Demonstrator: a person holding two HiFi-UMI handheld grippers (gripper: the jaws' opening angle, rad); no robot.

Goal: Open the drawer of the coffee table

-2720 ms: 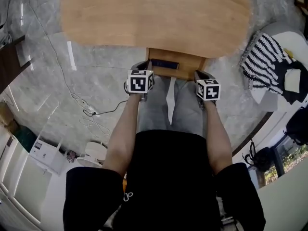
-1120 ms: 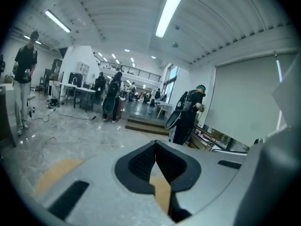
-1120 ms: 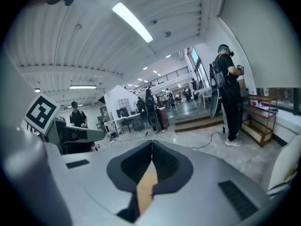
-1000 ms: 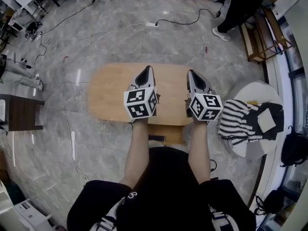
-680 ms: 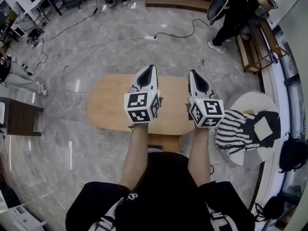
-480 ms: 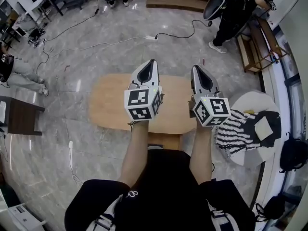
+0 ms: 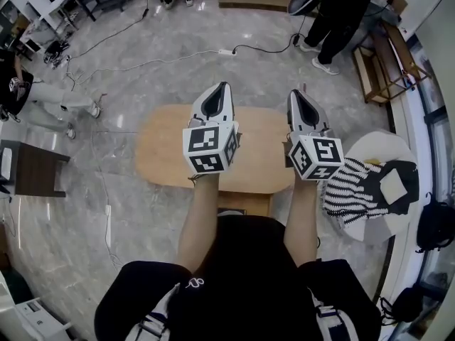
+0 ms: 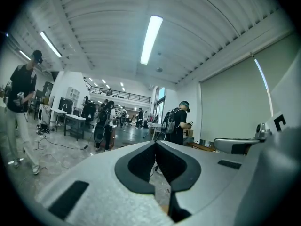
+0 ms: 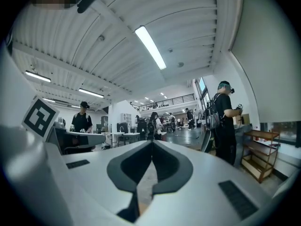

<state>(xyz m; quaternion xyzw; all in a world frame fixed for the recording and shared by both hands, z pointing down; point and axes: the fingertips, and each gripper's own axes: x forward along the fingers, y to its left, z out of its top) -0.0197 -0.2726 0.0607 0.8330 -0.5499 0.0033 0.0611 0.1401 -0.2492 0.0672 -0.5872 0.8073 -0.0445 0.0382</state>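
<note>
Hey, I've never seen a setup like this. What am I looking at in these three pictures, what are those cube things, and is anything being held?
No robot here: a person holds a hand tool with two jaws in each hand. The top-down picture comes from a camera on the person's head. It shows the left gripper and the right gripper held above a wooden coffee table; the patterned cubes are parts of the grippers. The other two pictures come from cameras riding on each gripper, looking out along its jaws. In both, the jaws are together with nothing between them, so nothing is held. I see nothing lying on the table top. Its drawer peeks out beneath the near edge, untouched.
</note>
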